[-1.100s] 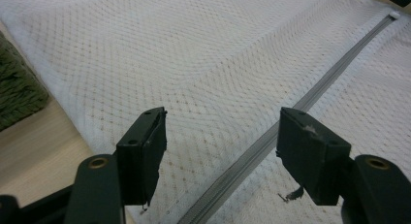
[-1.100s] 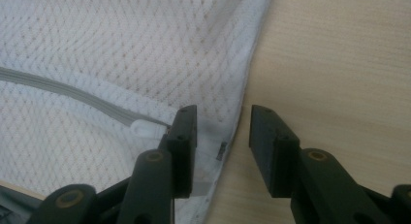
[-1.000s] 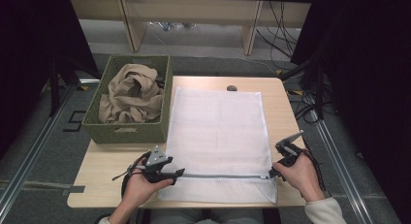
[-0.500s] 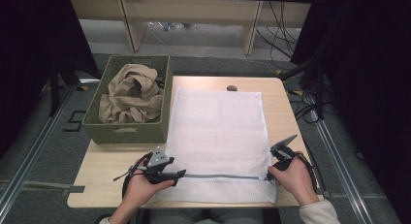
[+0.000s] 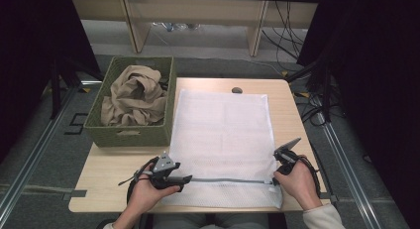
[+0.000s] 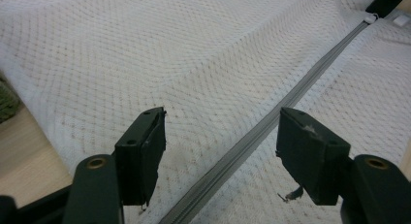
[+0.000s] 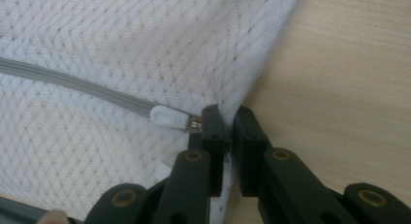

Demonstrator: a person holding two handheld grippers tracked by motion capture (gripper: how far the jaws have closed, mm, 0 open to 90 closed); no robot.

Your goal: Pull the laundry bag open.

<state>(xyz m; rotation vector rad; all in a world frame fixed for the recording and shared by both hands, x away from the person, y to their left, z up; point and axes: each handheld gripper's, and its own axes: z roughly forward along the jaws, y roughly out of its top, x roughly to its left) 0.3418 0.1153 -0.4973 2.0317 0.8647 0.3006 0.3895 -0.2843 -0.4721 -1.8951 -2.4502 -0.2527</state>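
While unmarked, white mesh laundry bag (image 5: 223, 135), grey zipper (image 5: 230, 180), right gripper (image 7: 227, 124) closing at its end

We note a white mesh laundry bag (image 5: 222, 140) lying flat on the bench (image 5: 106, 172), its grey zip (image 5: 230, 180) closed along the near edge, the white pull tab (image 7: 167, 118) at the right end.

Left tongs (image 5: 185, 179) at lower left of the high view, hand (image 5: 143, 194) wrapped round, jaws held wide apart, right tongs (image 5: 274, 180) at lower right, jaws just closing, nearly together, forearms entering from bottom edge
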